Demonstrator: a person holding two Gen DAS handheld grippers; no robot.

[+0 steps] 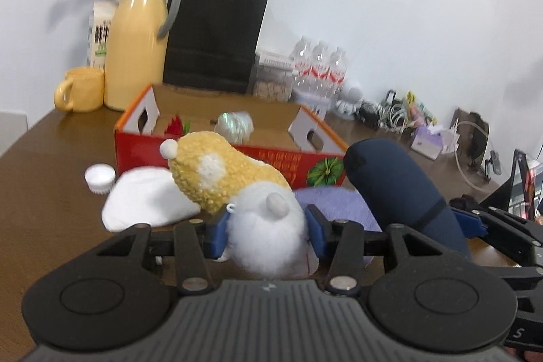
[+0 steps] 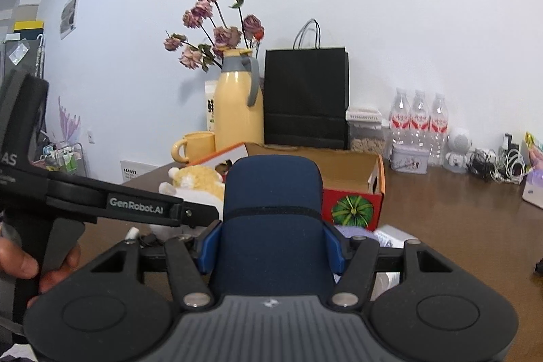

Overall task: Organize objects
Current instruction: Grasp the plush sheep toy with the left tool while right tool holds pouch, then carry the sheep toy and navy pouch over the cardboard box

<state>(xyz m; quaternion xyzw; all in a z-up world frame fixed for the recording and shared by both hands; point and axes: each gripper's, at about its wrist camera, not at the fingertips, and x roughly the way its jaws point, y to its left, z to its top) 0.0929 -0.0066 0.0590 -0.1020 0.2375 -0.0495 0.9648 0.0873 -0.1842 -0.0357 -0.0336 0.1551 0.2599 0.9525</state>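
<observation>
My left gripper [image 1: 266,231] is shut on a yellow and white plush toy [image 1: 237,185], gripping its white rear end above the brown table [image 1: 44,192]. My right gripper [image 2: 271,245] is shut on a dark blue case [image 2: 273,209], which also shows in the left wrist view [image 1: 393,185]. An open red cardboard box [image 1: 217,155] with a watermelon print stands just beyond the toy; it holds a strawberry [image 1: 174,124] and a white ball [image 1: 236,124]. The box also shows in the right wrist view [image 2: 353,206]. The left gripper's body [image 2: 101,202] crosses the right wrist view.
A white cloth [image 1: 146,202], a white cap [image 1: 99,176] and a purple cloth [image 1: 336,202] lie by the toy. Behind the box stand a yellow mug [image 1: 81,89], a yellow jug [image 1: 137,39], a black paper bag [image 1: 213,33] and water bottles [image 1: 319,67]. Cables [image 2: 499,165] clutter the right.
</observation>
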